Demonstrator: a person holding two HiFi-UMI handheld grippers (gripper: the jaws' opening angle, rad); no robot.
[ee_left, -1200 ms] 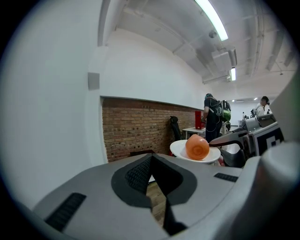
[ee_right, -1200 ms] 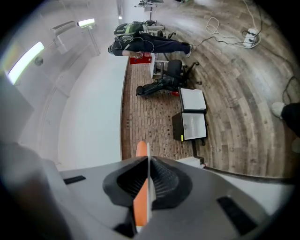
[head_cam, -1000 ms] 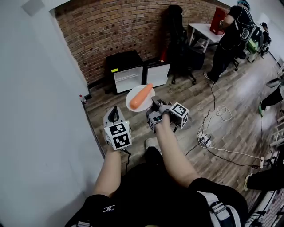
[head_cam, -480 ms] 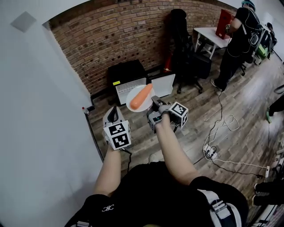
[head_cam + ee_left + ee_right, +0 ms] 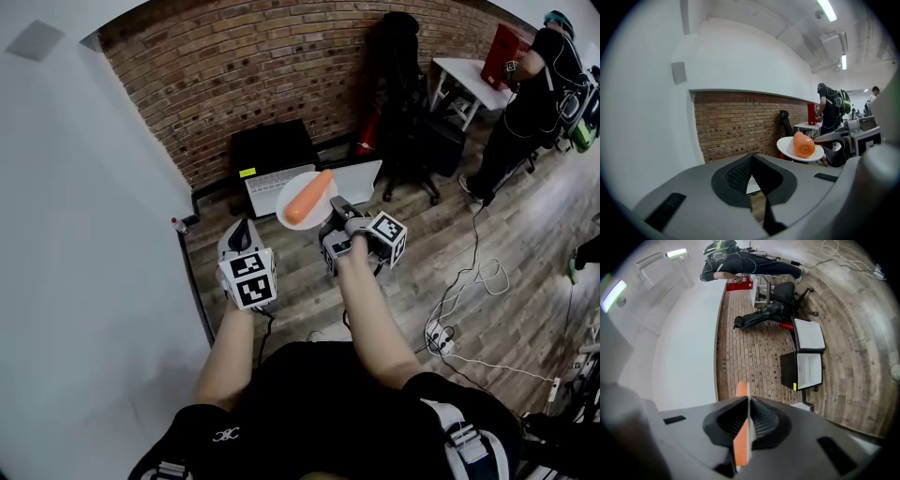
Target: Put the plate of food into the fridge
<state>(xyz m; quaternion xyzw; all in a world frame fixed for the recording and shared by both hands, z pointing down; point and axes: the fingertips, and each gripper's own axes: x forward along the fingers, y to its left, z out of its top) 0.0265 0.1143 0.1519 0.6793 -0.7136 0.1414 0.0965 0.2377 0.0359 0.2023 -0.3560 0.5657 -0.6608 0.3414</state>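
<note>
Grey left gripper held low, jaws pressed together on nothing. Black fridge stands open against the brick wall. White plate with carrot is in the air near the fridge, rim clamped in the right gripper jaws.

Office space: brick wall, white desk, swivel chair.

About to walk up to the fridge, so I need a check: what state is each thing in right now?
fridge: door open.
plate: in the air, roughly level, carrying food.
carrot: lying across the plate.
right tool: shut on the plate's rim.
left tool: shut, holding nothing.
</note>
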